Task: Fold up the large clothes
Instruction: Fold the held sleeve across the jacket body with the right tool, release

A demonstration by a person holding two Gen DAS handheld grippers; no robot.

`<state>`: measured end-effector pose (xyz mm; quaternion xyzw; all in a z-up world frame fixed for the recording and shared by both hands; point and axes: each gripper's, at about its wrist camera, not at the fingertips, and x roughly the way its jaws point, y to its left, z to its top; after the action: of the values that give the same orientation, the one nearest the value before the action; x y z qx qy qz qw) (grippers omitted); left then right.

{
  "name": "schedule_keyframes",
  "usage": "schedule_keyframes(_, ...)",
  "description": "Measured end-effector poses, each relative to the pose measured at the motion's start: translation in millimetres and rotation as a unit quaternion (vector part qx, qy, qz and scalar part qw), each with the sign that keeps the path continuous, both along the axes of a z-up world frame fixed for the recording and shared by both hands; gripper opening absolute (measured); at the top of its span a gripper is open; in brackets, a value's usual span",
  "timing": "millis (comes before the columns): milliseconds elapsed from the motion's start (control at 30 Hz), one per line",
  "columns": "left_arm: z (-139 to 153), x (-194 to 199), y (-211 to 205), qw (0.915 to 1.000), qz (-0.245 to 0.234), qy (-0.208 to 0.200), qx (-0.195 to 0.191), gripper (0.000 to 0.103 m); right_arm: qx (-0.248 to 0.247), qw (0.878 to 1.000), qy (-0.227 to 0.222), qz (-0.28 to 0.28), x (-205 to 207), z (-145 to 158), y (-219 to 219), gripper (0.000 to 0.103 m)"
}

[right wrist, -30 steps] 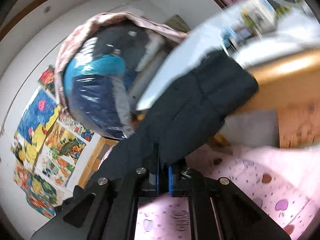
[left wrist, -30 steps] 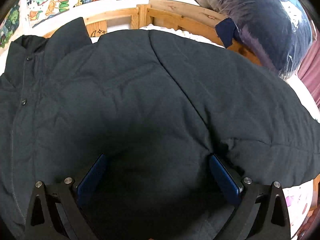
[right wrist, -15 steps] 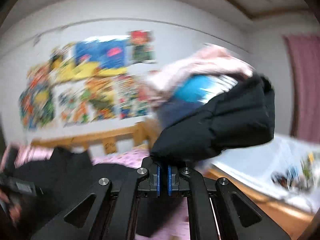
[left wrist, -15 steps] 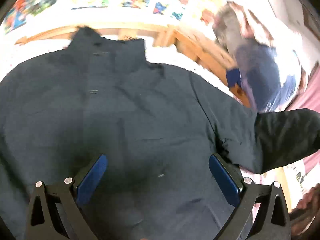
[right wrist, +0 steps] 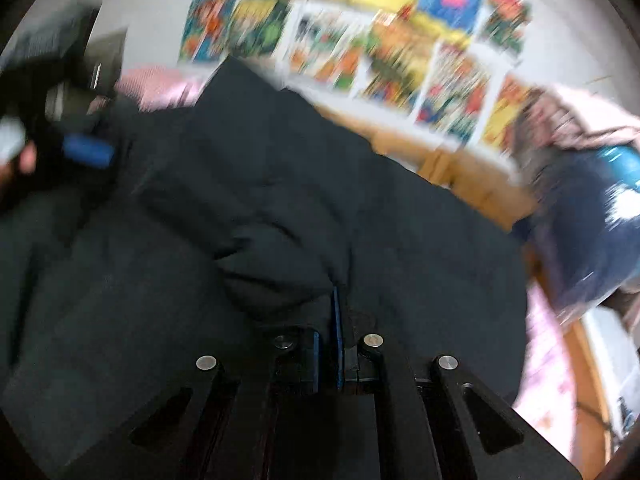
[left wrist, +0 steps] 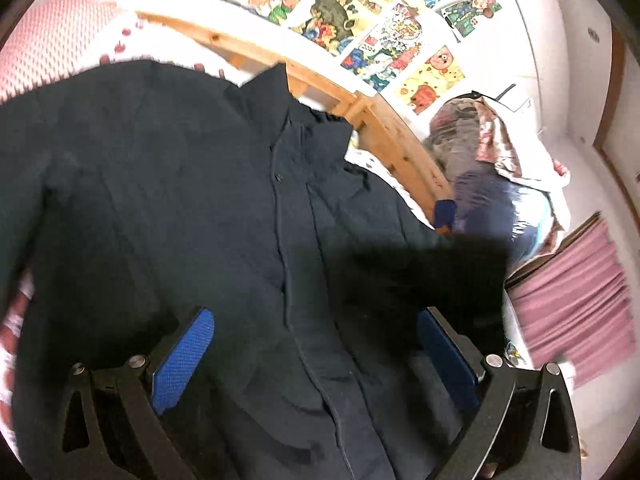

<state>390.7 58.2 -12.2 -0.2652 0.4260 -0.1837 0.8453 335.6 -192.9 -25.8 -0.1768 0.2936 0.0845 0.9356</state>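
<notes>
Beneath both of my grippers spreads the bed (left wrist: 52,52), its pink patterned sheet showing past the dark jacket (left wrist: 168,208) that covers most of it. Beyond my fingertips runs a wooden bed rail (left wrist: 384,136), and above that a white wall papered with bright cartoon posters (left wrist: 360,12). Off to the right of my left gripper (left wrist: 316,356) a heap of bagged bedding (left wrist: 500,184) leans on the rail, with a pink curtain (left wrist: 580,292) lower down.

Only the left wrist view is sharp: it shows the jacket lying front up, collar toward the rail, its placket running from between my fingers up to the collar, and a blurred dark sleeve (left wrist: 424,268) crossing over the chest just ahead of my right-hand finger. The right wrist view is smeared with motion, yet it alone shows my left gripper (right wrist: 86,150) far off to the left over the jacket (right wrist: 400,232).

My left gripper hangs with its blue pads spread wide, gripping nothing, the jacket directly under it. My right gripper (right wrist: 330,328) has its pads pinched together on a puffy fold of sleeve (right wrist: 280,272).
</notes>
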Motion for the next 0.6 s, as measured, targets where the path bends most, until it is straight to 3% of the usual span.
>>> schedule_keyframes(67, -6.8, 3.8, -9.4, 0.9999, -0.012, 0.002, 0.008, 0.102, -0.011, 0.999, 0.043, 0.009, -4.6, -23.4, 8.2, 0.009)
schedule_keyframes(200, -15.3, 11.2, -30.4, 0.9982, -0.049, 0.006, 0.035, 0.102, 0.012, 0.999, 0.039, 0.015, -28.9, -20.0, 5.7, 0.019)
schedule_keyframes(267, -21.8, 19.8, -41.2, 0.9967, -0.064, 0.019, 0.045, 0.102, 0.046, 0.998, 0.043, 0.012, -41.2, -16.3, -3.5, 0.048)
schedule_keyframes(333, -29.7, 33.9, -55.0, 0.9949, -0.075, 0.035, 0.057, 0.102, 0.088, 0.995, 0.048, 0.016, -60.0, -18.6, -14.2, 0.066)
schedule_keyframes(500, -51.1, 56.6, -73.4, 0.9912, -0.105, 0.062, 0.052, 0.1, 0.148, 0.987, 0.058, 0.008, -103.3, -33.7, -51.0, 0.068)
schedule_keyframes(567, -61.2, 59.8, -78.5, 0.9896, -0.113, 0.074, 0.05, 0.084, 0.169, 0.984, 0.054, -0.004, -117.6, -38.2, -62.8, 0.068)
schedule_keyframes(600, -64.5, 59.4, -81.1, 0.9888, -0.116, 0.076, 0.056, 0.083, 0.179, 0.982, 0.051, -0.01, -117.9, -42.4, -69.1, 0.068)
